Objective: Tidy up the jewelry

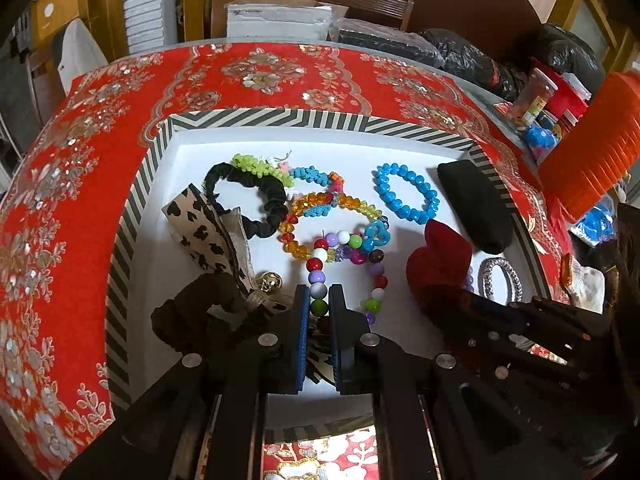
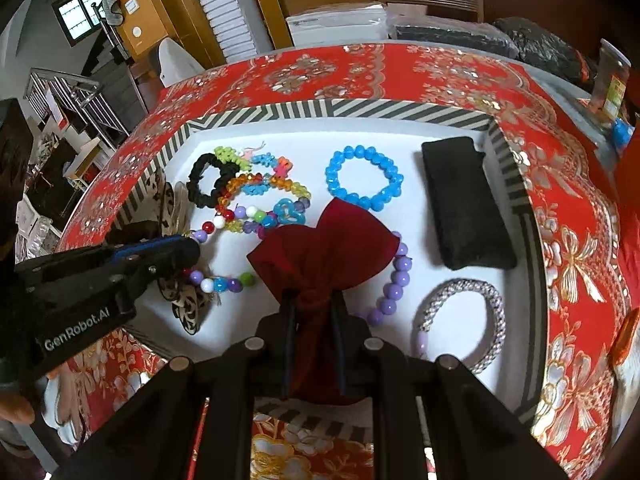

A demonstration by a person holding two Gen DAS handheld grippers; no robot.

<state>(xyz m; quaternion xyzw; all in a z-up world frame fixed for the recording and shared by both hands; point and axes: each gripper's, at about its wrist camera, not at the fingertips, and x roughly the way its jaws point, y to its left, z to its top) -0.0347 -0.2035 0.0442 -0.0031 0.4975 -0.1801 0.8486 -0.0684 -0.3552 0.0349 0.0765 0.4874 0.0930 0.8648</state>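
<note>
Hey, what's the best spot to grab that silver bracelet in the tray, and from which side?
Judging by its pose, take the silver bracelet from above, pinching the outer arc nearest the tray wall. It lies flat as an open oval, so one finger can drop inside the ring and one outside. Its other side sits close to the purple beads, so avoid that one.

Open floor: bare white tray bottom along the far wall, and between blue bracelet and black pad.
Blocked left: tangled bracelets, black scrunchie, leopard bow.
Blocked right: silver bangle, purple beads.
</note>
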